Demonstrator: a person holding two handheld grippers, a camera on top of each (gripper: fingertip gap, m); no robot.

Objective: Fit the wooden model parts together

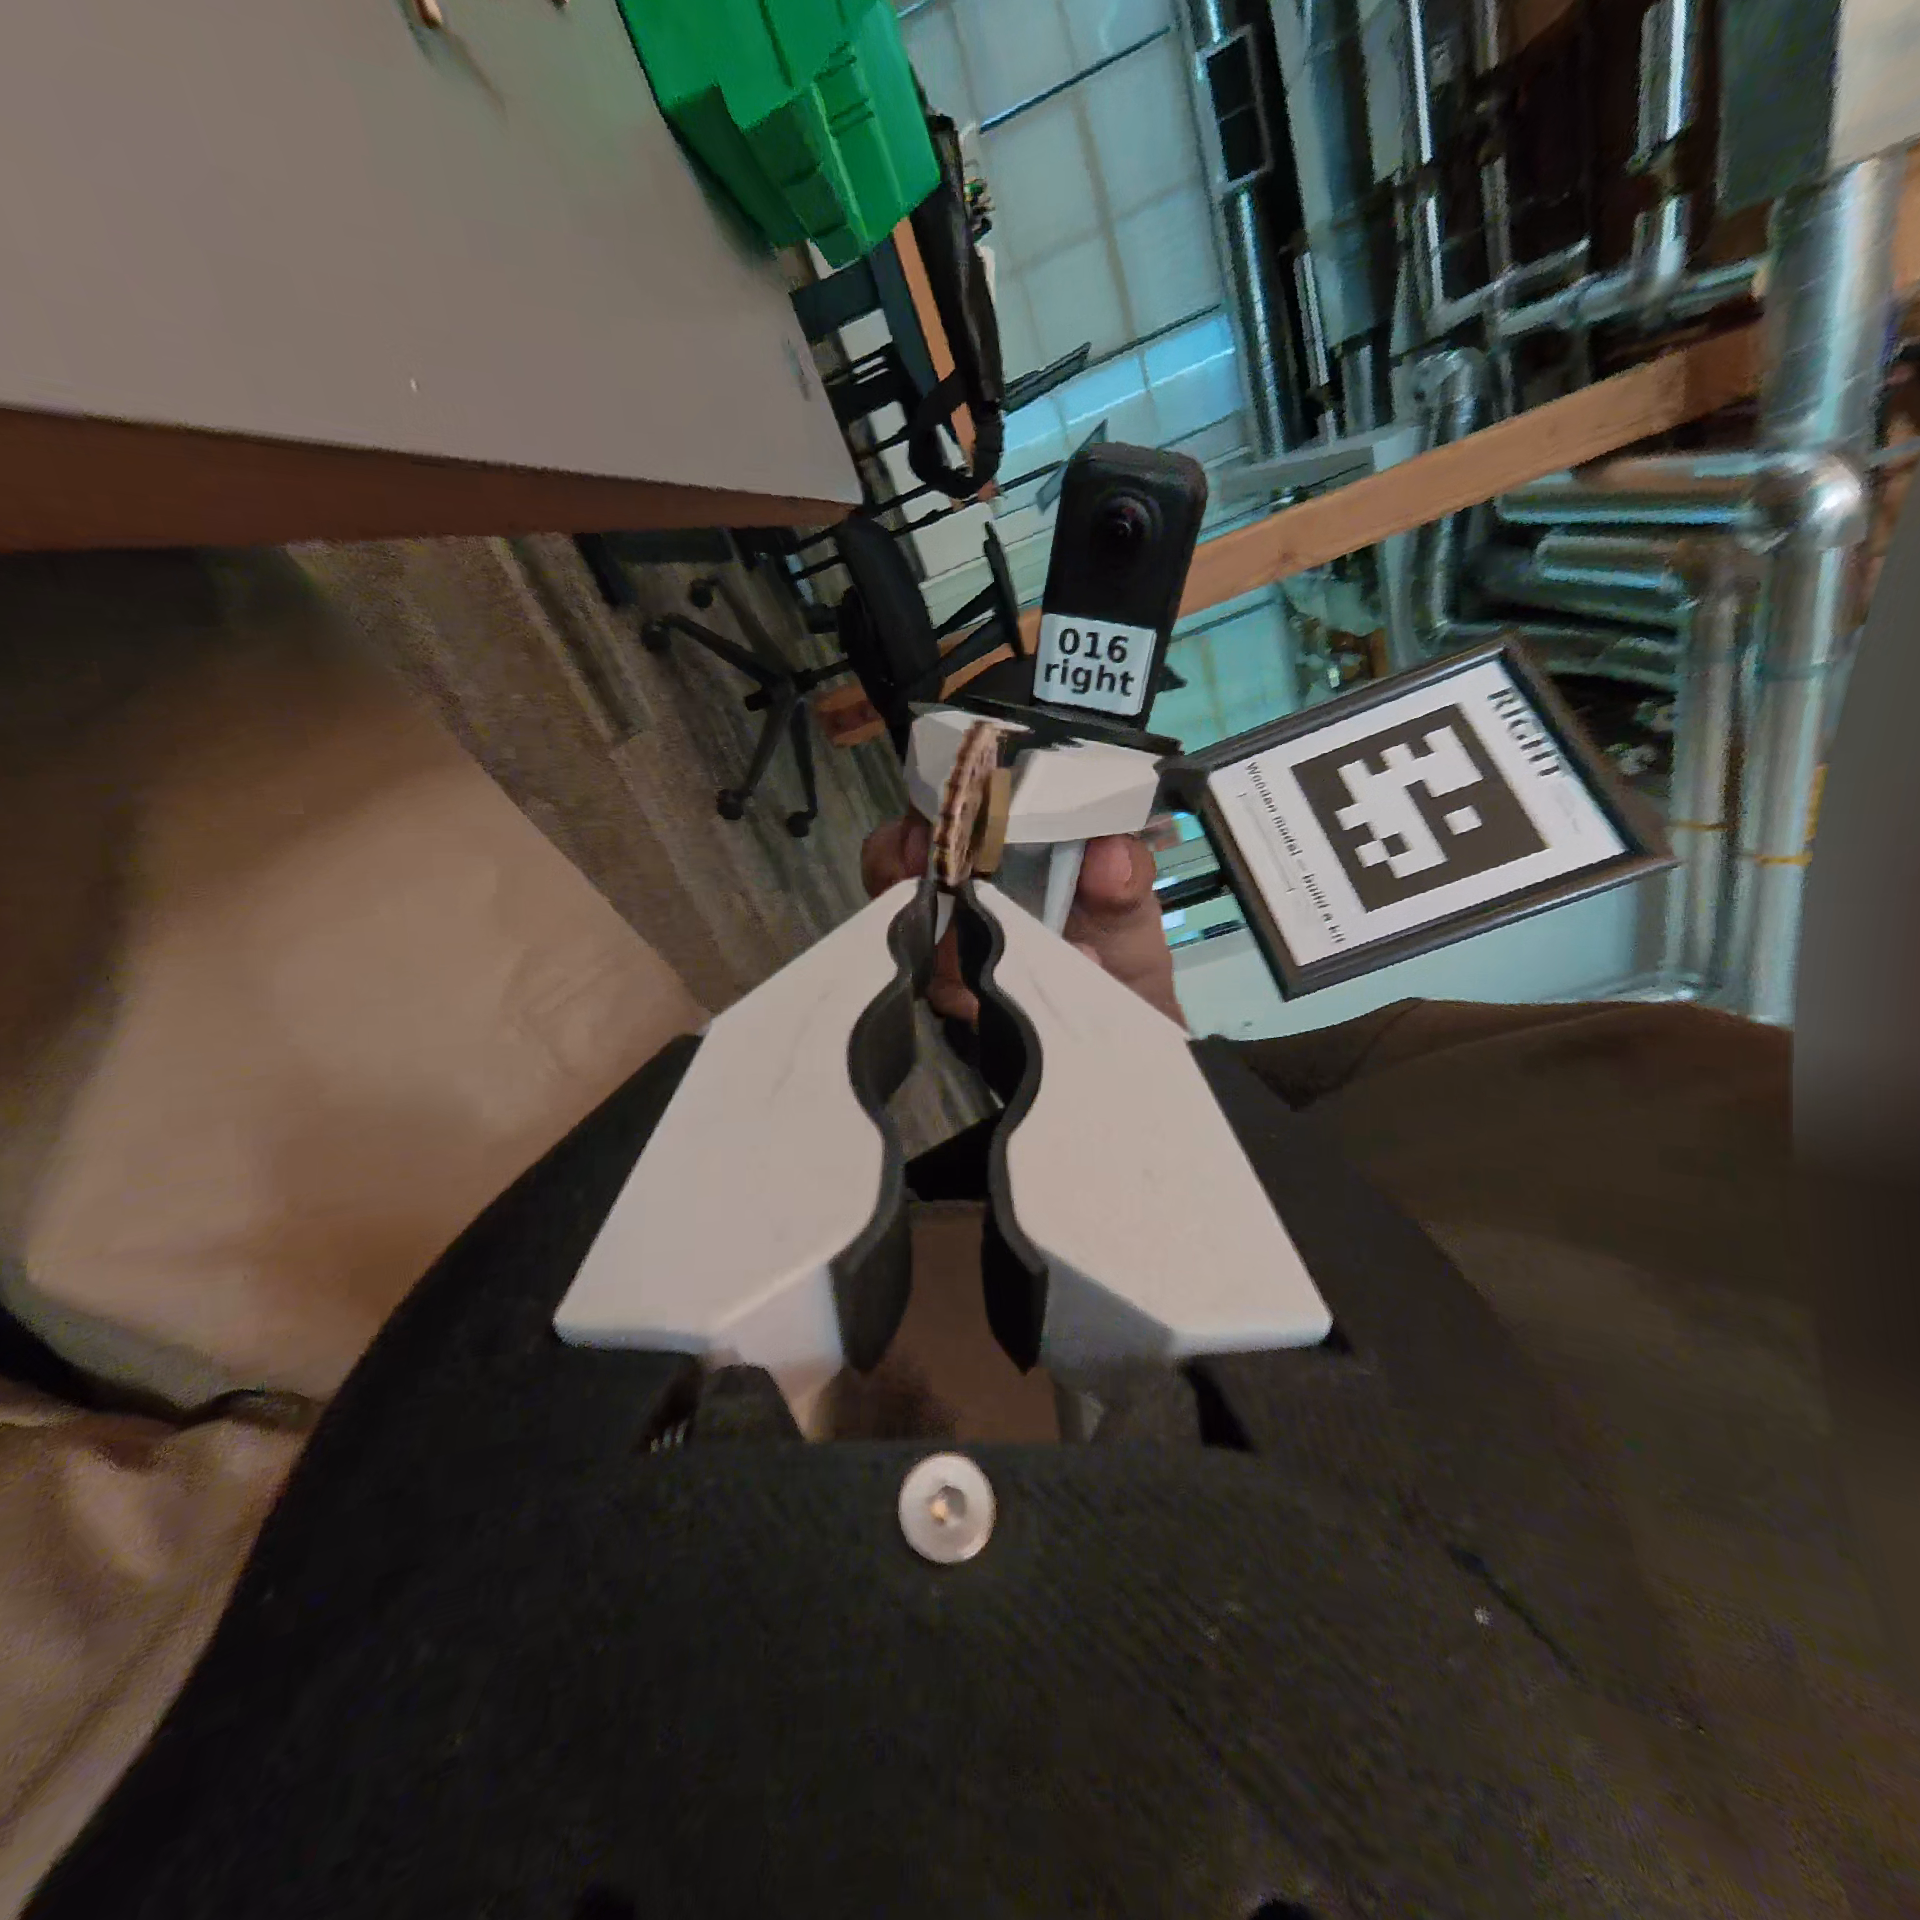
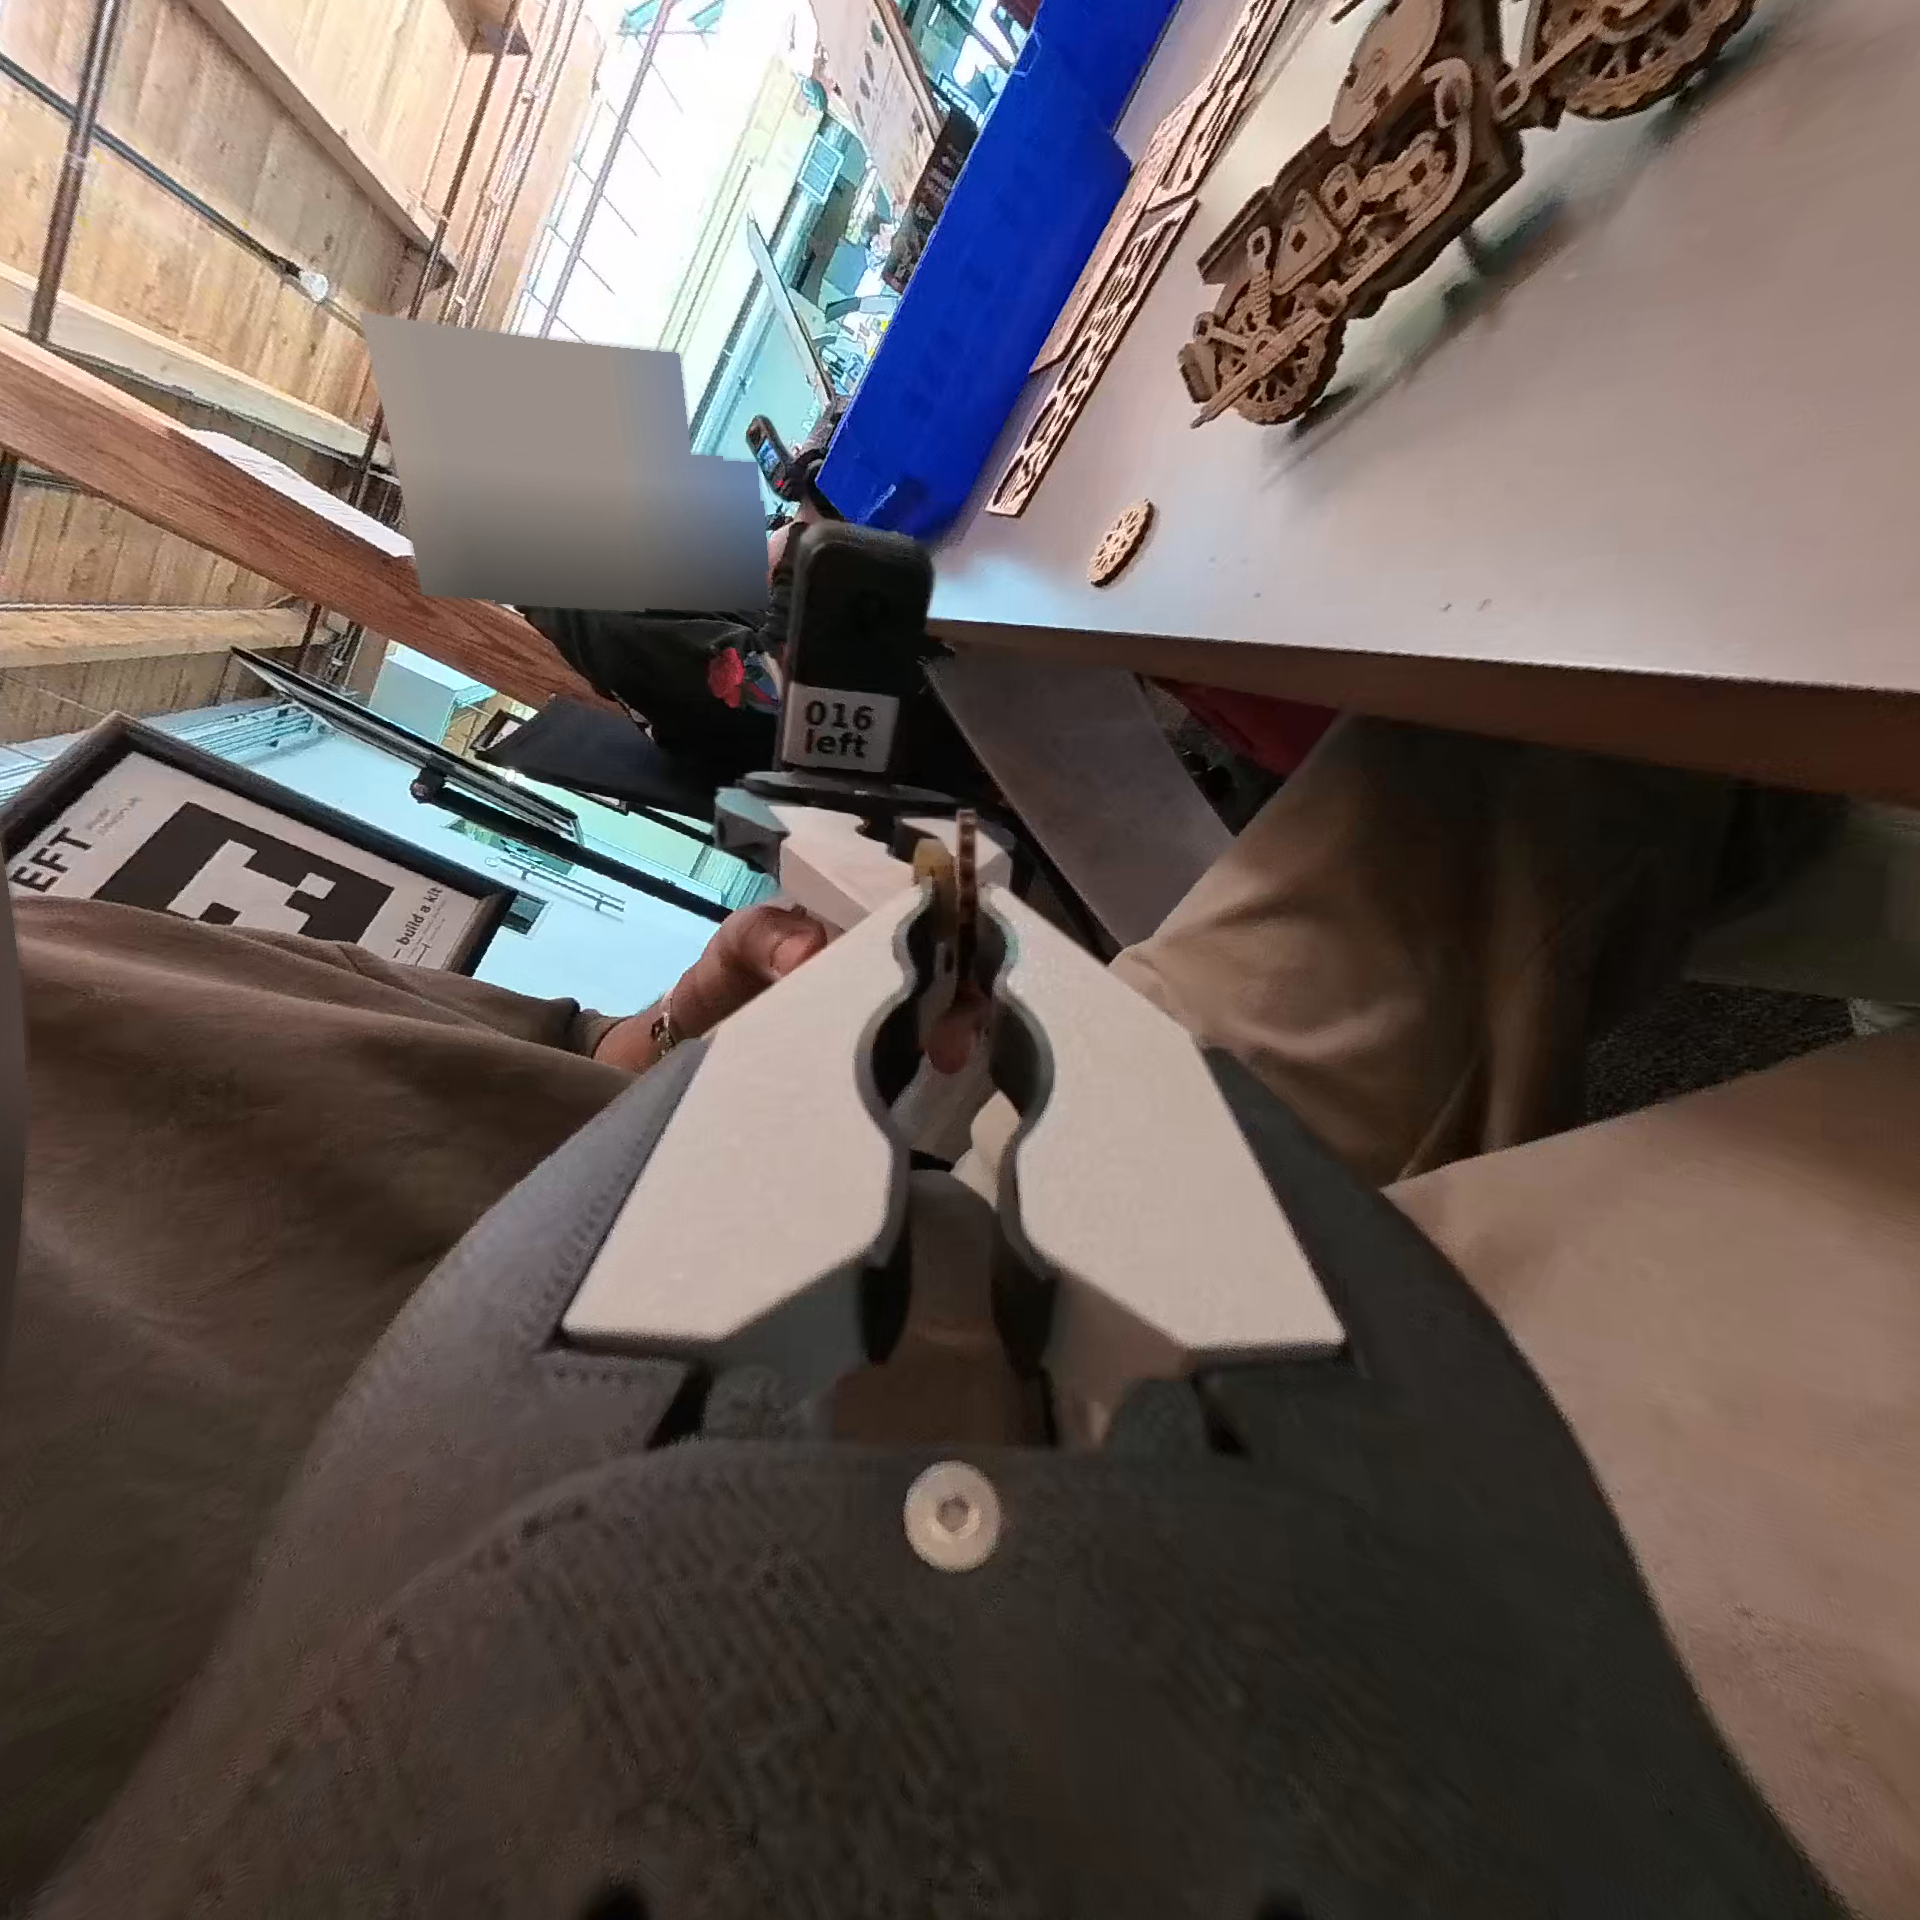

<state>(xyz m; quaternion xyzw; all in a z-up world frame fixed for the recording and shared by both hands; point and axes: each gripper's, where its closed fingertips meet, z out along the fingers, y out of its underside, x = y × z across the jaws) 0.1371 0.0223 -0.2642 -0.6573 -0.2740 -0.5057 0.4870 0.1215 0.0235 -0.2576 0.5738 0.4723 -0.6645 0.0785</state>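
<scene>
A wooden gear (image 1: 964, 800) is seen edge-on in the air between the two grippers, with a small pale wooden disc (image 1: 994, 826) against one face. The grippers face each other tip to tip, below the table edge and over a person's lap. My left gripper (image 1: 940, 896) is shut on the gear's near edge. In the right wrist view, my right gripper (image 2: 951, 914) is shut on the gear (image 2: 967, 862) and the disc (image 2: 933, 871), which sit together between its pads. The right gripper also shows in the left wrist view (image 1: 1023, 795), and the left gripper in the right wrist view (image 2: 894, 847).
On the grey table (image 2: 1558, 540) stand a wooden motorcycle model (image 2: 1351, 239), a loose wooden gear (image 2: 1120, 542), flat sheets of wooden parts (image 2: 1101, 312) and a blue bin (image 2: 987, 291). Green bins (image 1: 810, 114) sit on the table in the left wrist view. A framed marker card (image 1: 1423, 810) hangs off each gripper.
</scene>
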